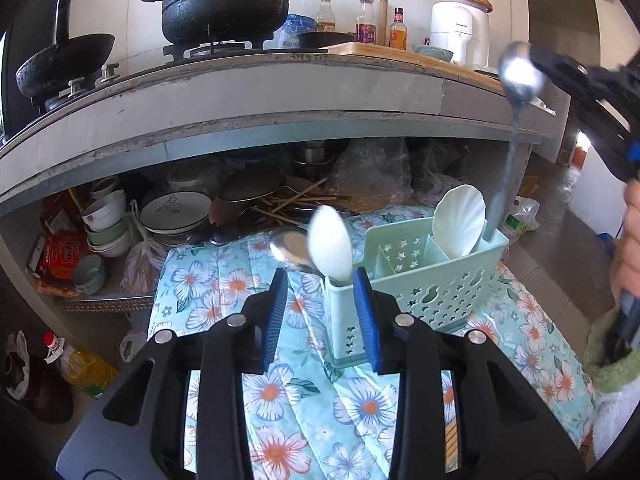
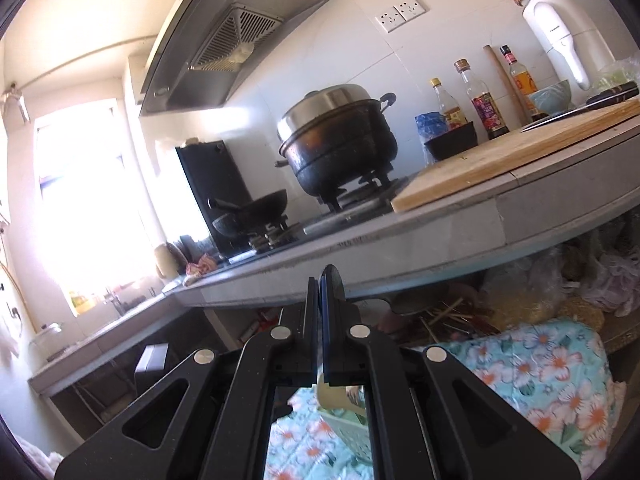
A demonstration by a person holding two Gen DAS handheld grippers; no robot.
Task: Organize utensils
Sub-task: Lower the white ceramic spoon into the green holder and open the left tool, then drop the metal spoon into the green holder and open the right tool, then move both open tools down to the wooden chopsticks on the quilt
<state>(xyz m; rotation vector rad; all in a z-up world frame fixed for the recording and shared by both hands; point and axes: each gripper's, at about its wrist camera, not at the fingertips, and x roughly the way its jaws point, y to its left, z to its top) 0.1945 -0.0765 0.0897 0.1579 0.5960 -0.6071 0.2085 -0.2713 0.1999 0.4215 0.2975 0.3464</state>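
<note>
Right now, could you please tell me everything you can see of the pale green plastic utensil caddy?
The pale green plastic utensil caddy stands upright on the blue floral cloth. Its walls are pierced with star and gourd-shaped cut-outs, and inner dividers split it into compartments. A white plastic spoon and a metal spoon stand in its narrow front section; a white shell-shaped scoop and a grey handle stand at the back.

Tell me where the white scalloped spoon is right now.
In the left wrist view, the white scalloped spoon stands bowl-up in the green caddy's right rear compartment, beside the long metal spoon.
</note>
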